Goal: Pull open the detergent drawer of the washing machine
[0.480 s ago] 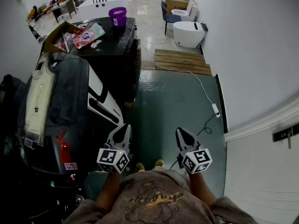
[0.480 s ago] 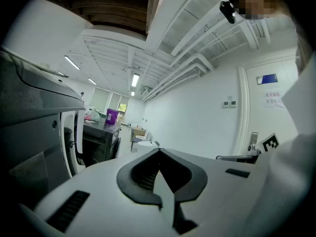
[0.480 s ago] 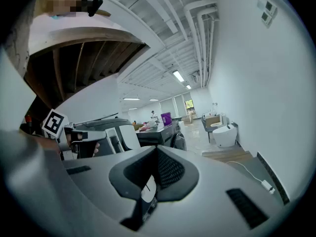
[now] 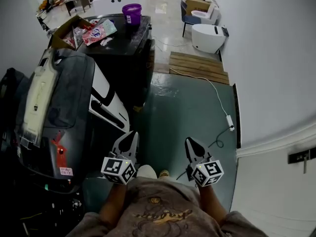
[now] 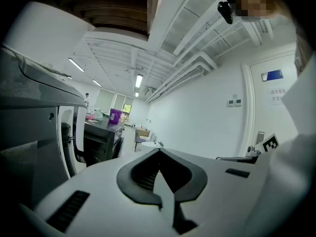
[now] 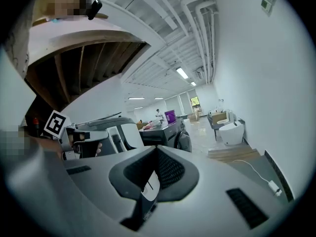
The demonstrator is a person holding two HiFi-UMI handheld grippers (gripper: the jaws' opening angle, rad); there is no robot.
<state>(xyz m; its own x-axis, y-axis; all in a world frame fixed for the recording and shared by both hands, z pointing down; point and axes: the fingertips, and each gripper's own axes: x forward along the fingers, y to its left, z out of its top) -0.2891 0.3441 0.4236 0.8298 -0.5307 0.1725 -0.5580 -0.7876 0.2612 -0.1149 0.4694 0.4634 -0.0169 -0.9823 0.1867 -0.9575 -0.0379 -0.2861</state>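
Note:
The dark-topped washing machine point(image 4: 54, 107) stands at the left of the head view, its white front point(image 4: 106, 102) facing the green floor. I cannot make out its detergent drawer. My left gripper point(image 4: 130, 134) is shut and empty, held in the air close to my body beside the machine's near front corner. My right gripper point(image 4: 189, 141) hangs level with it over the floor, also shut and empty. In the left gripper view the shut tips point(image 5: 159, 152) point past the machine's front point(image 5: 69, 142). The right gripper view shows its tips point(image 6: 157, 149) together.
A second black machine point(image 4: 123, 48) stands behind, with a purple bucket point(image 4: 132, 13) and packets on it. A wooden pallet point(image 4: 200, 67) lies on the floor further back. A white cable with a power strip point(image 4: 229, 122) runs along the right wall.
The head view has shifted a little and a light shoe now shows between the grippers. Both grippers keep their places and stay shut.

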